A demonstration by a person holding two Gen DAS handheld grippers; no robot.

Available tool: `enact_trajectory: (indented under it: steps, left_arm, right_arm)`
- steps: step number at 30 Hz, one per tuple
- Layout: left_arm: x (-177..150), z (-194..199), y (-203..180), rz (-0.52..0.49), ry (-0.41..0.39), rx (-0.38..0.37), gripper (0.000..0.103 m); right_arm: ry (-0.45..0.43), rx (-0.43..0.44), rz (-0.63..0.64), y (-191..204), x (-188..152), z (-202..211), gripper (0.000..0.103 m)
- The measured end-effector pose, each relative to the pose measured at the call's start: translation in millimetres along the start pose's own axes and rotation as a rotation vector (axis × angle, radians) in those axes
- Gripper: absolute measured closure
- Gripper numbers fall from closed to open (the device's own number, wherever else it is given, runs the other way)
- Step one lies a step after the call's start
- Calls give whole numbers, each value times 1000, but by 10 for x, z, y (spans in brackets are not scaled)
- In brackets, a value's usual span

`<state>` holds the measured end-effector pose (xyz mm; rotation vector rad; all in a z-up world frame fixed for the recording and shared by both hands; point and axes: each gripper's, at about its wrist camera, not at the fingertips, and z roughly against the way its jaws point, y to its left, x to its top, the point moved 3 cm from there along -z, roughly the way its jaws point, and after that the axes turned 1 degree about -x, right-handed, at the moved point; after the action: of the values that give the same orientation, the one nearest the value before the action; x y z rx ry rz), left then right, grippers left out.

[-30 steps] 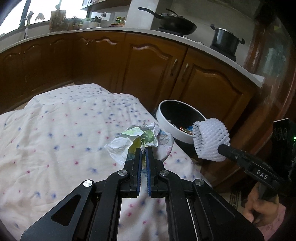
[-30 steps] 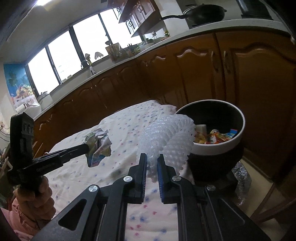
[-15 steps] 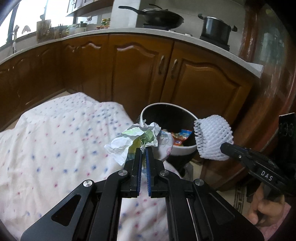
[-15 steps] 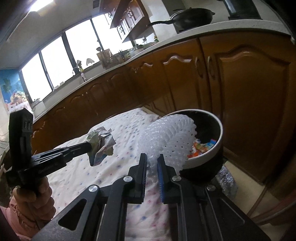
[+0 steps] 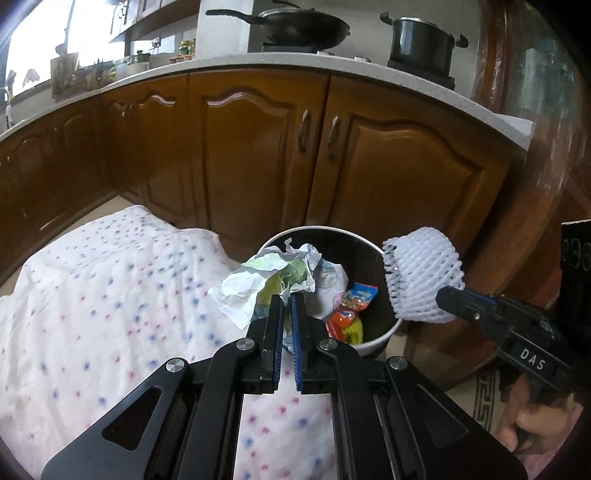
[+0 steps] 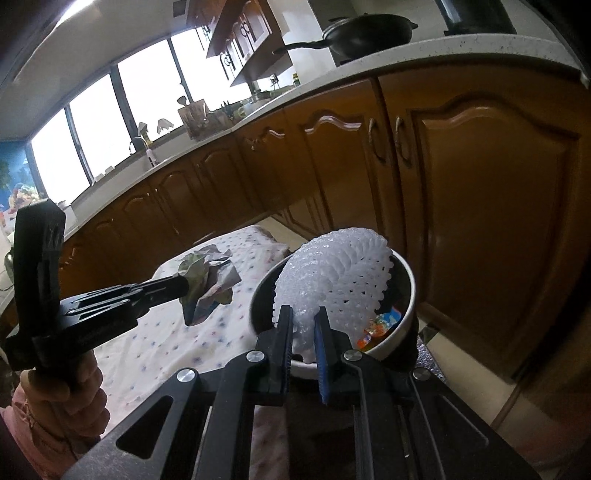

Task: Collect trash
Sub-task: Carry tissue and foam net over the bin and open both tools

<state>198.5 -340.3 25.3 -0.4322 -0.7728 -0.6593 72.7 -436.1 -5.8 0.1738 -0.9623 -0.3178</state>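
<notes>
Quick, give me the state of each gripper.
Left gripper: shut on the crumpled paper wrapper.
Right gripper: shut on the white foam fruit net.

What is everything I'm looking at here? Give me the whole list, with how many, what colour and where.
crumpled paper: one, white and green, pinched in the left claw near the bin's rim
foam net: one, white, pinched in the right claw over the bin
trash bin: one, white rim with a dark inside, beside the cloth's edge
snack wrappers: a few, orange and yellow, inside the bin
spotted cloth: one, white with red and blue dots, spread out flat
cabinets: a row, brown wood, behind
wok: one, black, on the counter
pot: one, black, on the counter
left claw: one, black, shut on the paper
right claw: one, black, shut on the net
</notes>
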Motion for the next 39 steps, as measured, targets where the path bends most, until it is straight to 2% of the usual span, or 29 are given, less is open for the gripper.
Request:
enact_trajectory:
  steps: [9,13,21,34,39]
  left_arm:
    - [155,-497,-113,-26,75,-14,99]
    - [212,-647,-134,-44,93,2,99]
    - [199,-844,-115,-50,125,33,99]
    - [182,-1016,-125,-56,161,36,99]
    - [194,-1050,-120,-54,169,36,98]
  right_arm:
    - [60,-26,-12,-174,9,-259,92]
    - [81,-29,-3,-202,26,-358,92]
    - [153,-31,51,-175,40,-587,92]
    - [208,-39,73,-189,46,-677,91]
    - [215,-44,60,-210,40,-694,87]
